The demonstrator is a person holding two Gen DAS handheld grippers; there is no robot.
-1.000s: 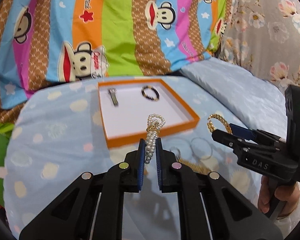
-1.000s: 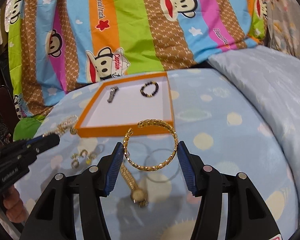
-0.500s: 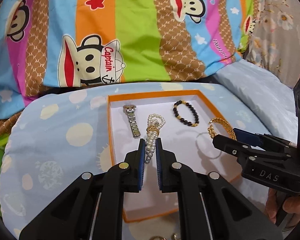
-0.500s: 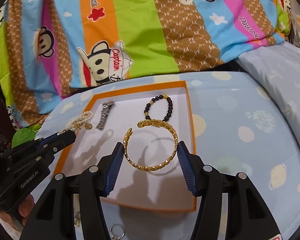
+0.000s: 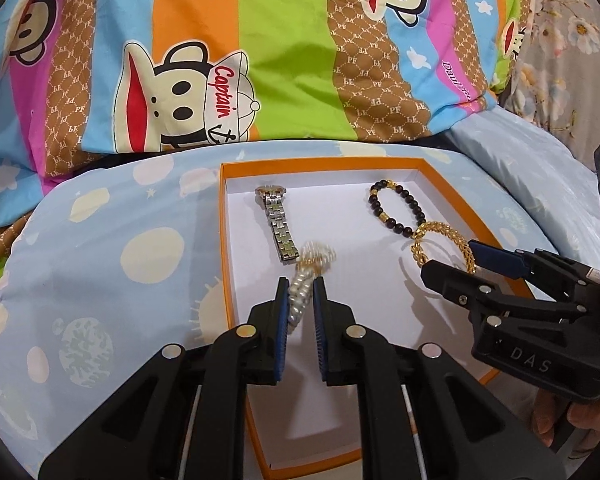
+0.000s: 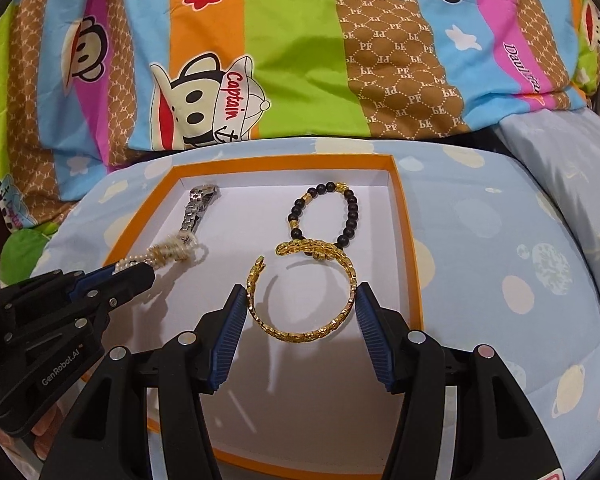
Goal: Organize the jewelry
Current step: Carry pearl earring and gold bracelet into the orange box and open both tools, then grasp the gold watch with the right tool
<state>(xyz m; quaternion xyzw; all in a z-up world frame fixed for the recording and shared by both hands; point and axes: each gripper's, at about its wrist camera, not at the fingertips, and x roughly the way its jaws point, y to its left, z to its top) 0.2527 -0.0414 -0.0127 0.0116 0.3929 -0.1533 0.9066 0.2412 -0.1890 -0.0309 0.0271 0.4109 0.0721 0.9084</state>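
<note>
Left wrist view: the left gripper (image 5: 301,286) is clenched on a pearl strand (image 5: 300,300), pinched between its 2 blue pads. The strand's long axis runs away from the camera, and its far end, a blurred loop with a gold clasp, points toward the back of the box. It hangs over the white floor of an orange box (image 5: 225,240) that sits on a pale blue bedsheet (image 5: 100,264). Inside the box a silver watch (image 5: 278,228) lies flat, its long axis running front to back with the face at the far end; the pearl loop overlaps its near end from this angle (contact cannot be told). To the right lies a dark bead bracelet (image 5: 396,210), a closed ring lying flat. The right gripper (image 5: 452,258) enters from the right, grasping a gold bangle (image 5: 440,240). A striped monkey-print quilt (image 5: 260,60) fills the background.

Right wrist view: the right gripper (image 6: 302,306) holds the bangle (image 6: 304,288) across its width between both pads. The bangle is an open ring, its gap at upper left, its far edge overlapping the bead bracelet (image 6: 324,212). The left gripper (image 6: 132,274) comes in from the left with the pearls (image 6: 172,252), which point right toward the watch (image 6: 198,208). Both sit over the box (image 6: 404,240).
</note>
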